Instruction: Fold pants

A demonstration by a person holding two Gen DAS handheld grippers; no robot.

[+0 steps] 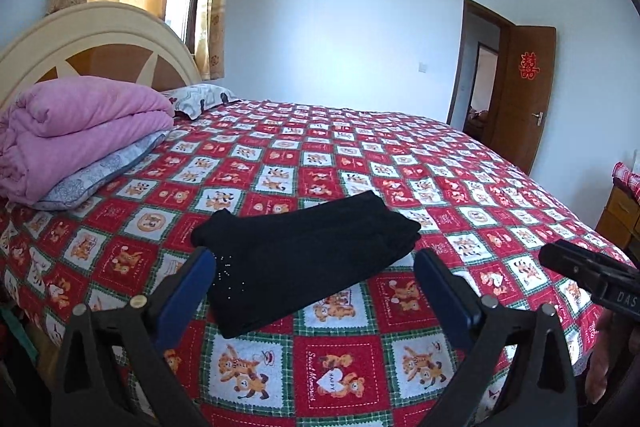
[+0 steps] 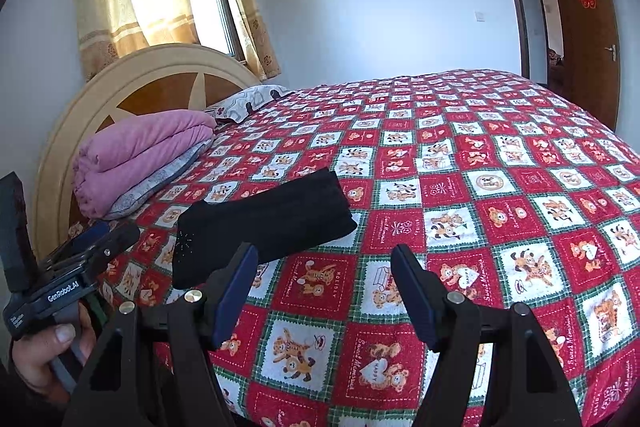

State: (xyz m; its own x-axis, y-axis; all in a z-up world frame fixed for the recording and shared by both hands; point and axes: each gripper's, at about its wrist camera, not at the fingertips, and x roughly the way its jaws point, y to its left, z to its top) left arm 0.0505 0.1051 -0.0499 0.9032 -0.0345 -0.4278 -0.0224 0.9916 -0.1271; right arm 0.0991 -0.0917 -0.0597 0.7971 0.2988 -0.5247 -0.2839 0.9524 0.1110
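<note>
Black soft-fabric pants (image 1: 304, 259), already folded into a thick, roughly rectangular bundle, lying flat on the red-and-white checked bedcover with teddy-bear print (image 1: 332, 379). Placed just ahead of the left gripper (image 1: 312, 291), between the lines of its two blue-padded fingers (image 1: 184, 291), not touched by either pad. Seen from the right gripper (image 2: 324, 291), lying ahead and to the left, its near corner just beyond the left finger.

Left gripper wide open, with the jaws standing far apart and nothing between the pads. Right gripper open to a medium width, also holding nothing, only bedcover visible between its fingers. Right gripper's black body (image 1: 592, 275) at the right edge of the left wrist view; a hand (image 2: 44, 351) around the left gripper's handle in the right wrist view.

Judged from the neat stack: folding probably finished, or one last tidy-up remaining. For doing this well: no dragging of the pads over the bundle, since soft layers slide easily; checking of edges for alignment, especially at the far end where the layers look slightly stepped; if correction is needed, pinching all layers together at one corner, not only the top one.

Further from the gripper, to the left: folded pink quilt (image 1: 76, 135) on a grey patterned pillow (image 1: 100, 175), before the cream and brown wooden headboard (image 1: 92, 43).
</note>
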